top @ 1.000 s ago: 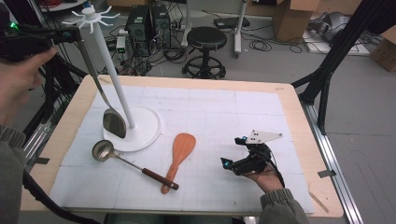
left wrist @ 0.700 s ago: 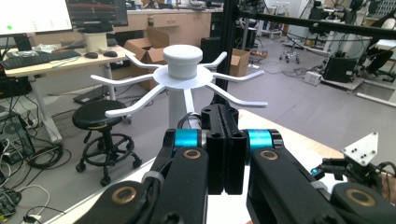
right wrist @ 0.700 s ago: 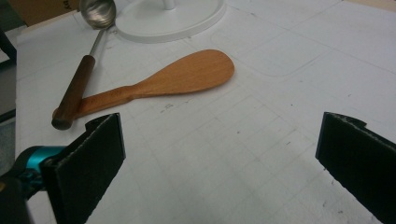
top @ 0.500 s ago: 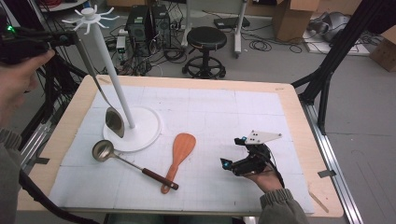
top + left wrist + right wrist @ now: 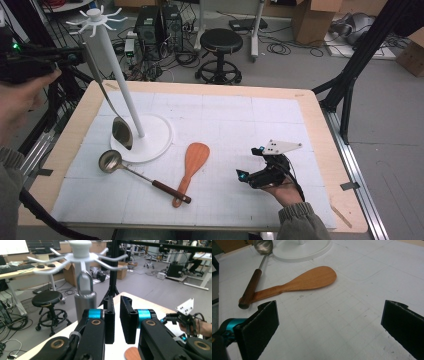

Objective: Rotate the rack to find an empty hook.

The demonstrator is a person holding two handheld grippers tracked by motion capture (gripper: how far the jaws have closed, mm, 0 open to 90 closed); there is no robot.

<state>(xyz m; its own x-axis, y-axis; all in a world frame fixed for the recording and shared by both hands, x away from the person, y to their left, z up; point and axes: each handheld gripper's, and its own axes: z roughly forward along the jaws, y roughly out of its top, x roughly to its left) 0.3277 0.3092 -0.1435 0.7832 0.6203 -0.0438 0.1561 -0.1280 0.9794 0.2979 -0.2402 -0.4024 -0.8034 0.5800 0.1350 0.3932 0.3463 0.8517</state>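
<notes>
1. Step in hand: releasing a utensil that hangs on the rack. The left gripper (image 5: 75,52) is held high at the left, level with the rack's crown of hooks. In the left gripper view the left gripper (image 5: 116,302) has just been opening: its jaws stand a narrow gap apart with nothing between them, so the grip is released.
2. Task's thing: the hanging spoon (image 5: 122,133) is polished metal with a long thin handle. The loop at its handle end (image 5: 85,286) sits over a hook (image 5: 82,266). Its bowl hangs low, beside the pole and just above the base of the rack (image 5: 125,95).
3. Next move, as a judgement: draw the left gripper straight back from the hook. The jaws must not catch the loop, or the spoon may swing or lift off.
4. On the table (image 5: 310,115), a ladle (image 5: 110,161) lies touching the rack's base, and its dark handle crosses the handle of the wooden spatula (image 5: 195,157).
5. The right gripper (image 5: 245,177) rests on the table at the right. Its jaws stand wide apart and hold nothing, and it faces the spatula (image 5: 312,280). It is probably placed to pick up the next utensil.
</notes>
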